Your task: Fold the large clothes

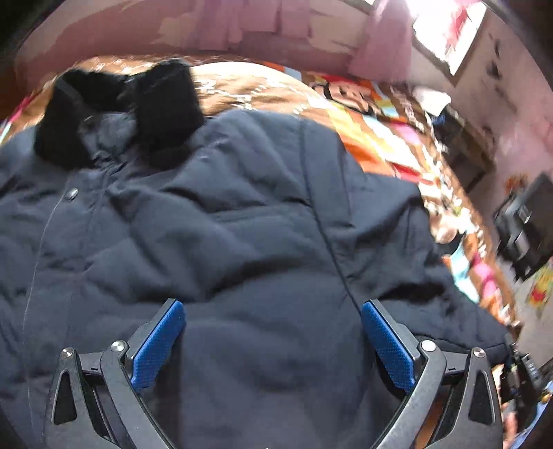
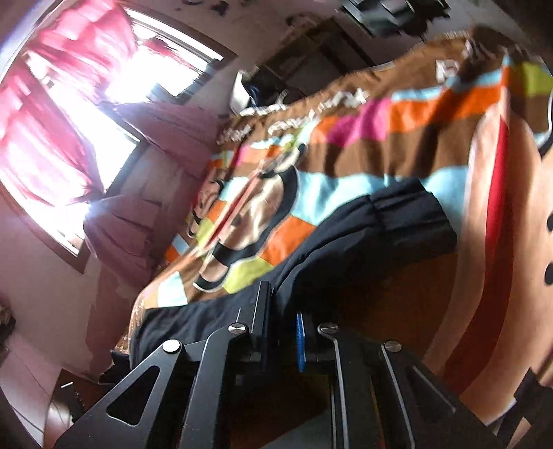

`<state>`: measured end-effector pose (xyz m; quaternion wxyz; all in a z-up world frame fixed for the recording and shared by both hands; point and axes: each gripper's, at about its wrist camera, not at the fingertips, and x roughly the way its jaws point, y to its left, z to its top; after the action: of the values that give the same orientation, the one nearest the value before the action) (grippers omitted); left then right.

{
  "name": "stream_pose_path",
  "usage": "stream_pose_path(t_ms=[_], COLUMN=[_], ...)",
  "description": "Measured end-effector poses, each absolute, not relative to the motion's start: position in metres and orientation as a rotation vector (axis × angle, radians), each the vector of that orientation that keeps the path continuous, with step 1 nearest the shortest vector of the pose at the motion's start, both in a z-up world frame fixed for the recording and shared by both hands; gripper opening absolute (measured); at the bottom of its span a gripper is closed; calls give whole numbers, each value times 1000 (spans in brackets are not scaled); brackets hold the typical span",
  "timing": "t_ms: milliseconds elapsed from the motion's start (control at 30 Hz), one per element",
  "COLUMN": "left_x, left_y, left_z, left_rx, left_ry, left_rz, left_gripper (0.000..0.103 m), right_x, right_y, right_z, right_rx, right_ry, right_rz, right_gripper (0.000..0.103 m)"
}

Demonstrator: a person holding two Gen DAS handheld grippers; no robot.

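A large dark navy padded coat [image 1: 221,221] with a black fur collar [image 1: 124,114] lies spread on a colourful cartoon blanket [image 1: 373,114]. My left gripper [image 1: 273,311] is open, its blue pads [image 1: 159,342] wide apart just above the coat's chest, holding nothing. In the right wrist view my right gripper [image 2: 283,311] is shut on a dark fold of the coat's sleeve [image 2: 380,228], which runs from the jaws across the blanket [image 2: 397,138]. The right gripper also shows at the right edge of the left wrist view [image 1: 522,373].
The bed's blanket spreads to the right of the coat. A pink wall [image 1: 242,31] and a bright window with red curtains [image 2: 69,103] lie behind. Dark furniture [image 1: 525,224] stands past the bed's right edge.
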<state>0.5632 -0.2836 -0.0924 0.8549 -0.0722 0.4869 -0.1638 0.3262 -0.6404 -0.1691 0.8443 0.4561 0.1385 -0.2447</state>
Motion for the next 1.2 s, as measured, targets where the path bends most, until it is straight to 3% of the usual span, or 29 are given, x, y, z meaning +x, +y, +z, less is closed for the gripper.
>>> stream_pose_path(t_ms=[200, 500, 700, 900, 933, 1000, 1033, 1067, 1200], left_x=[547, 508, 468, 438, 435, 431, 431, 431, 428], left_y=[-224, -100, -5, 54, 61, 68, 70, 70, 66], left_z=[-73, -24, -10, -22, -26, -34, -39, -45, -59], left_rx=[-111, -220, -330, -386, -409, -435, -446, -457, -486], left_ry=[1016, 959, 925, 930, 933, 941, 945, 951, 943], left_rz=[-311, -346, -376, -365, -369, -376, -380, -386, -400], left_gripper=[103, 103, 103, 103, 103, 103, 103, 103, 102], right_x=[328, 377, 410, 419, 422, 427, 426, 424, 379], right_y=[-601, -449, -328, -238, -228, -216, -212, -211, -201], right_z=[-97, 29, 42, -5, -17, -45, -64, -73, -103], right_rx=[724, 144, -179, -312, -323, -355, -378, -393, -538], right_ry=[210, 168, 250, 435, 484, 604, 676, 704, 718], right_rz=[-449, -259, -85, 92, 123, 218, 280, 310, 412], right_gripper=[9, 9, 9, 11, 15, 36, 60, 72, 73])
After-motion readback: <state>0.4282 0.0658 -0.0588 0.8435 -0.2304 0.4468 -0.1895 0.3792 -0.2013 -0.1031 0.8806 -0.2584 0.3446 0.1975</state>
